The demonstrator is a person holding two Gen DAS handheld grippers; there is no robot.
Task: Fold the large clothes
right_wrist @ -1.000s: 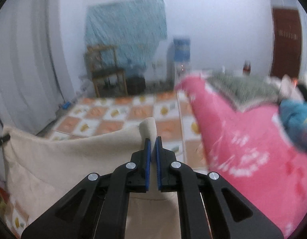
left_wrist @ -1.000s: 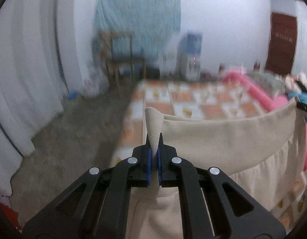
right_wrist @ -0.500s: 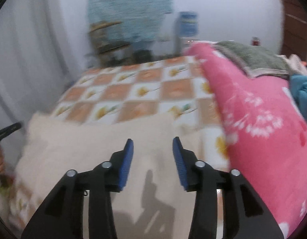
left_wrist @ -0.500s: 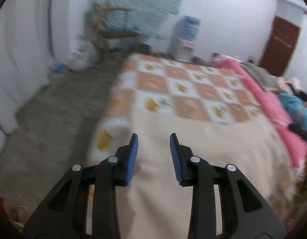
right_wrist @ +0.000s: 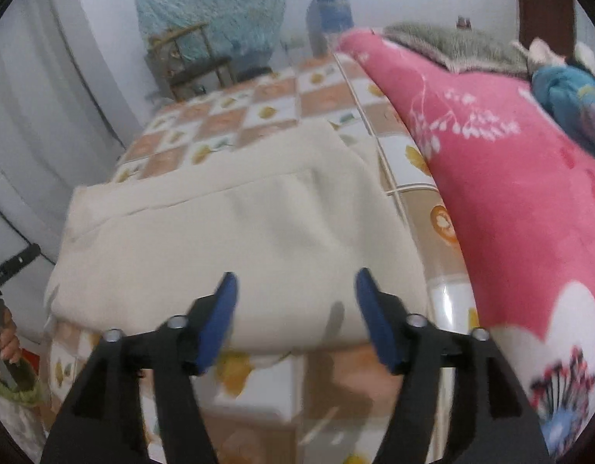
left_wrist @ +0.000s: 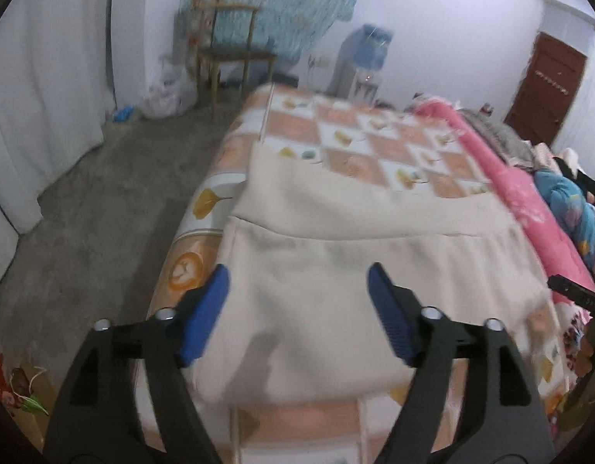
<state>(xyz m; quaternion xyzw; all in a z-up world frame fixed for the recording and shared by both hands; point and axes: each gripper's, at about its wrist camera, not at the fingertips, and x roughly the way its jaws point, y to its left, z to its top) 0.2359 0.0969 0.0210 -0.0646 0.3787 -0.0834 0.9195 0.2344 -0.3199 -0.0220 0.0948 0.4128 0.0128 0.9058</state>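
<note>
A large cream garment (left_wrist: 336, 263) lies folded flat on the checkered bed sheet (left_wrist: 374, 143); it also shows in the right wrist view (right_wrist: 239, 239). My left gripper (left_wrist: 299, 297) is open and empty, above the garment's near left part. My right gripper (right_wrist: 295, 301) is open and empty, above the garment's near edge towards its right. The right gripper's tip (left_wrist: 571, 292) shows at the right edge of the left wrist view. The left gripper's tip (right_wrist: 11, 266) shows at the left edge of the right wrist view.
A pink blanket (right_wrist: 510, 193) lies along the bed's right side with grey and blue cloth behind it. A wooden chair (left_wrist: 227, 50) and a water dispenser (left_wrist: 359, 62) stand by the far wall. White curtains (left_wrist: 38, 96) hang left. Bare concrete floor (left_wrist: 104, 212) lies left of the bed.
Both grippers held the garment's top edge up in the air, then opened and let go. The garment now lies flat on the bed, and both grippers have pulled back with jaws wider.
</note>
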